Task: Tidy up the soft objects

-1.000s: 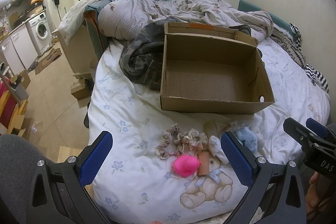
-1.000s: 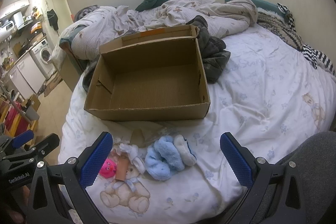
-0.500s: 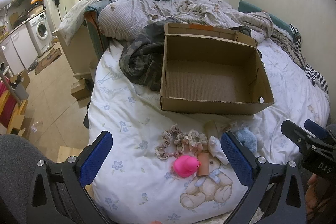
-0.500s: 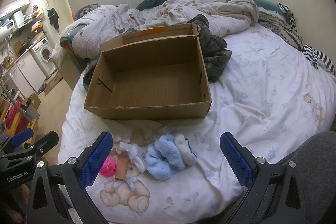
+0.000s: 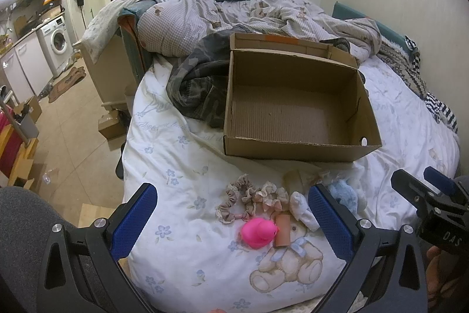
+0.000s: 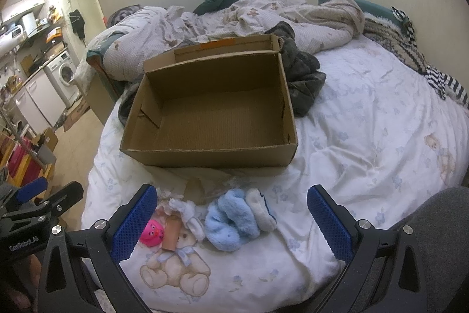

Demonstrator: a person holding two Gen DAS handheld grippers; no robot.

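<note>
Here the left gripper is wide open and holds nothing; its two blue pads stand at the lower left and lower right of the left wrist view. Between them, in the lower centre of the frame, lie the soft things on the white bed sheet: beige scrunchies, a pink plush toy, a small brown tube touching the toy, and a white sock just beside the right pad. A blue fluffy sock is partly hidden behind that pad. The open cardboard box stands above them in the middle of the frame, with nothing inside.

The right gripper is also wide open and empty. In its view the blue fluffy sock lies between the pads in the lower centre, with a white and blue sock touching it on the right. The pink plush toy is half covered by the left pad, and the scrunchies cannot be made out there. The cardboard box sits above, in the centre.

Something pale and crumpled lies between the box and the socks; what it is I cannot tell. At the right edge of the left wrist view the right gripper is cut off
</note>
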